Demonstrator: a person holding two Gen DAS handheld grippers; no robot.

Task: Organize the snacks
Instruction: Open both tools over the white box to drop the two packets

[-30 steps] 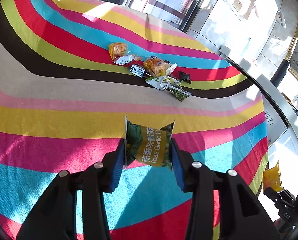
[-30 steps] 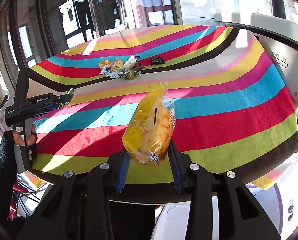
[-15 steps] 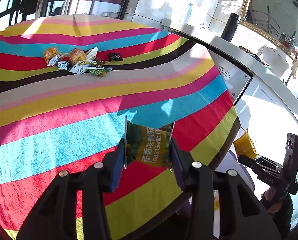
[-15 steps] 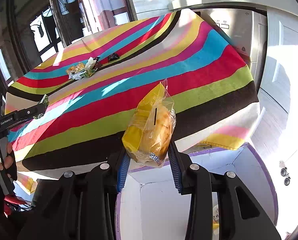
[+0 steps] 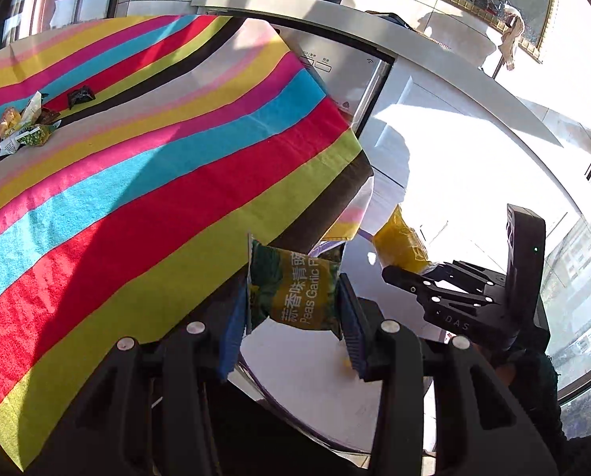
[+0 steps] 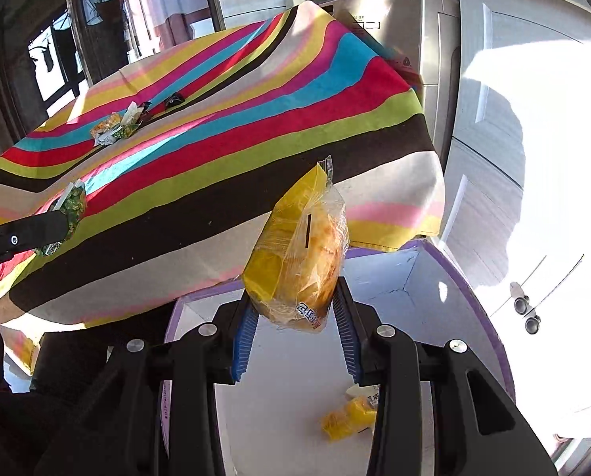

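Observation:
My left gripper [image 5: 293,313] is shut on a green garlic-peas packet [image 5: 293,291], held past the table's corner above a white box with a purple rim [image 5: 295,373]. My right gripper [image 6: 295,317] is shut on a yellow pastry bag [image 6: 299,250] and hangs over the same box [image 6: 426,273]. One yellow snack [image 6: 347,416] lies on the box floor. The right gripper with its yellow bag [image 5: 402,246] shows in the left wrist view; the left gripper's finger [image 6: 21,234] with the green packet [image 6: 71,206] shows in the right wrist view.
A striped cloth covers the table [image 5: 136,182]; a pile of several snack packets [image 5: 14,131] sits at its far side, with one dark packet [image 5: 80,96] apart. A steel appliance [image 6: 430,43] and white cabinets [image 6: 501,182] stand behind the box.
Both grippers swung from above the table to beyond its corner, over the white box, each keeping its packet. The snack pile has receded to the far left.

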